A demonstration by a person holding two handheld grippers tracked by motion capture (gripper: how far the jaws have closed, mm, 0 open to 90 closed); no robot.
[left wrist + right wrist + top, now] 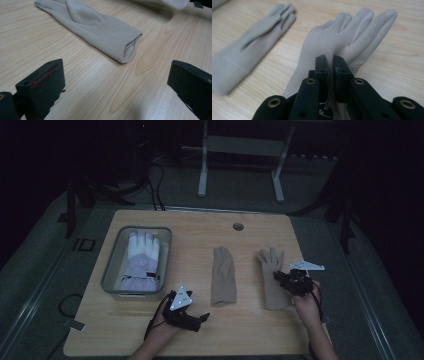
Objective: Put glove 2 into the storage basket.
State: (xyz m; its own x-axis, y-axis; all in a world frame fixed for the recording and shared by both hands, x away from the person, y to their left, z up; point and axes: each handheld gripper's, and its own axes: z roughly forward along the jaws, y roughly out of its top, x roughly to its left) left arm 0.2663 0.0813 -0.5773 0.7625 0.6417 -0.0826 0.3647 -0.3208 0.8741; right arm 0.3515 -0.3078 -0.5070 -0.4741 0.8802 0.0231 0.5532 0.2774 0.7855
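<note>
The right claw (291, 279), at the centre right of the high view, is clenched on the right-hand beige glove (272, 277), pinching a fold of its fabric near the palm. In the right gripper view the two black jaws stand almost together at the bottom centre, with the glove's cloth gathered between them and its fingers spread toward the upper right of the frame.

The other beige glove (223, 275) lies flat on the wooden table (200, 227) at the centre of the high view, well apart from the first, fingers pointing to the far edge.

The left claw (197, 319), at the lower centre-left, is released: in the left gripper view its jaws stand wide at the lower corners with bare table between them, and the flat glove's cuff lies just beyond.

A clear bin (112, 270) at the left of the table holds a white and lilac glove (141, 260).
</note>
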